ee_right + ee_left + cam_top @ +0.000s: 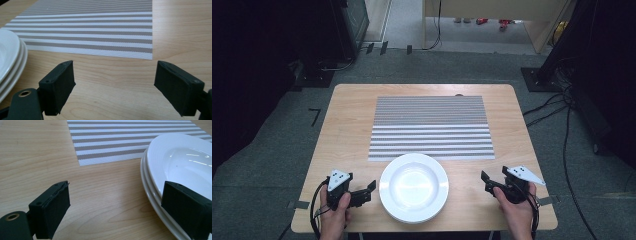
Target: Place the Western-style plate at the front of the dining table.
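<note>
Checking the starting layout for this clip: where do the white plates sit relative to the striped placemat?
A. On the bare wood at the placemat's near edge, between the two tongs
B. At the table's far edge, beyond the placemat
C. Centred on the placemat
A: the white plates rest on bare table wood just before the striped placemat, flanked by the left tongs and right tongs.

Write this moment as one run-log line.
left gripper: open, beside plates | right gripper: open, empty | plates: stacked, overlapping mat edge

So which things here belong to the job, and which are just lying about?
In the job:
- stack of white plates
- striped placemat
- left tool, open
- right tool, open

Lying about:
- cables on the floor
</note>
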Available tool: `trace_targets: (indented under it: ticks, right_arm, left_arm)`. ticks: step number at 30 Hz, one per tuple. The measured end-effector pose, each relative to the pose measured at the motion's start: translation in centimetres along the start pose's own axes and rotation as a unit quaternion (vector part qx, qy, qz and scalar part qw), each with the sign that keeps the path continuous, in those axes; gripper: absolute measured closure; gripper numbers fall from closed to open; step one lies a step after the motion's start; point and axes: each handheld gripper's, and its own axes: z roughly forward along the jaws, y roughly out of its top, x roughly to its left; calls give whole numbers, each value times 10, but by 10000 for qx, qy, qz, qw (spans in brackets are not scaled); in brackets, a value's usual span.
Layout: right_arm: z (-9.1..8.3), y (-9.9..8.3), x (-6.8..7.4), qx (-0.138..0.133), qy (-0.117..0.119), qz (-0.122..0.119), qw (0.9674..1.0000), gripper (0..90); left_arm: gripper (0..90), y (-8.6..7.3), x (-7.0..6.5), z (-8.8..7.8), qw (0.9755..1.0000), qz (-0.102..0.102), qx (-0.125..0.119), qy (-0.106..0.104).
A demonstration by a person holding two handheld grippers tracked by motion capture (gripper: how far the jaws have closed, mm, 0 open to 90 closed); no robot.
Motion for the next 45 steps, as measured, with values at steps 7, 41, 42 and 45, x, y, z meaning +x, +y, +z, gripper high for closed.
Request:
trace_targets:
  ticks: [7, 41, 42, 45]
  right_arm:
    - [1, 0, 10, -12, 149, -33, 9999, 165]
    - [14, -4, 68, 43, 859, -184, 9961, 183]
    - [14, -4, 70, 43, 884, -169, 9959, 185]
    - [15, -5, 74, 33, 946, -154, 9954, 192]
  left_arm:
    - [84, -1, -6, 1, 10000, 21, 1, -85]
    - [94, -4, -37, 11, 9988, 213, 149, -408]
    - [94, -4, -38, 11, 9987, 225, 162, -417]
    - [141, -5, -41, 12, 9988, 243, 176, -387]
